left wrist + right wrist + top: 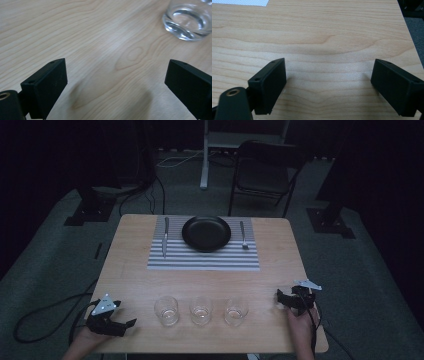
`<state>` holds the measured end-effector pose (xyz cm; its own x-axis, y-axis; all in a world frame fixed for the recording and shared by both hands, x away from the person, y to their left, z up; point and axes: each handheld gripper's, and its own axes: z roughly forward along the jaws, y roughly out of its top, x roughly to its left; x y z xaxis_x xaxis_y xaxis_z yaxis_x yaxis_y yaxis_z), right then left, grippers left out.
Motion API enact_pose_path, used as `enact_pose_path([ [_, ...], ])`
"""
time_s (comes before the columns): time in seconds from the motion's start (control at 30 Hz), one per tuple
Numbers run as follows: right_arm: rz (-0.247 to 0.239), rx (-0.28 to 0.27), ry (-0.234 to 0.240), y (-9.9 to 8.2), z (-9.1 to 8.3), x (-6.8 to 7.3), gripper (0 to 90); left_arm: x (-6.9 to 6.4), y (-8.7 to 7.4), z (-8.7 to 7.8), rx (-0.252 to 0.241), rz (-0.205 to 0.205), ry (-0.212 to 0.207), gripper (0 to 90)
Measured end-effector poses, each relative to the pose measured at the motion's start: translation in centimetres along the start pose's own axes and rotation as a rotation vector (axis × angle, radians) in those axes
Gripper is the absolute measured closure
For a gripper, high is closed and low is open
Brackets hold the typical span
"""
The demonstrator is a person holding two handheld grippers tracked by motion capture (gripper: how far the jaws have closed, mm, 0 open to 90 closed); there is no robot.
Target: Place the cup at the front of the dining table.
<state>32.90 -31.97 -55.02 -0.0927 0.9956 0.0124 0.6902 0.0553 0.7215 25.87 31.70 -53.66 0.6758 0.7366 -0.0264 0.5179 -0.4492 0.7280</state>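
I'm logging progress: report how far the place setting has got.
Done: plate, knife and fork lie on the striped mat. In hand: nothing; left gripper and right gripper are open and empty. Left, probably: the three glasses stand in a row at the near edge.

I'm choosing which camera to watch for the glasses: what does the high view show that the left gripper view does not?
High view alone: three glasses in a row, the black plate, knife and fork on the striped mat, and the right gripper. Left gripper view alone: wood grain close up between its wide-open jaws. Both: the left gripper, one glass, the table.
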Motion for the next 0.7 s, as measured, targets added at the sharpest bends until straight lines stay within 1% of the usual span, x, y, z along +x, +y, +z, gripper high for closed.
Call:
enact_pose_path([
  [0.17,0.0,0.0,0.0,0.0,0.0,0.0,12.4,-0.6,0.3,0.3,-0.001,0.016,-0.026,4.7],
  [0.23,0.0,0.0,0.0,0.0,0.0,0.0,12.4,-1.0,0.5,0.4,-0.002,0.029,-0.035,4.7],
  [0.37,0.0,0.0,0.0,0.0,0.0,0.0,12.4,-1.7,0.8,0.7,-0.002,0.05,-0.074,4.7],
  [0.43,0.0,0.0,0.0,0.0,0.0,0.0,12.4,-2.0,1.0,0.9,-0.009,0.055,-0.09,4.8],
  [0.47,0.0,0.0,0.0,0.0,0.0,0.0,12.4,-2.0,1.0,0.9,-0.009,0.055,-0.09,4.8],
  [0.57,0.0,0.0,0.0,0.0,0.0,0.0,12.4,-2.5,1.3,1.0,-0.04,0.063,-0.112,5.7],
  [0.7,0.0,0.0,0.0,0.0,0.0,0.0,12.4,-3.2,1.5,1.4,-0.046,0.074,-0.146,6.4],
])
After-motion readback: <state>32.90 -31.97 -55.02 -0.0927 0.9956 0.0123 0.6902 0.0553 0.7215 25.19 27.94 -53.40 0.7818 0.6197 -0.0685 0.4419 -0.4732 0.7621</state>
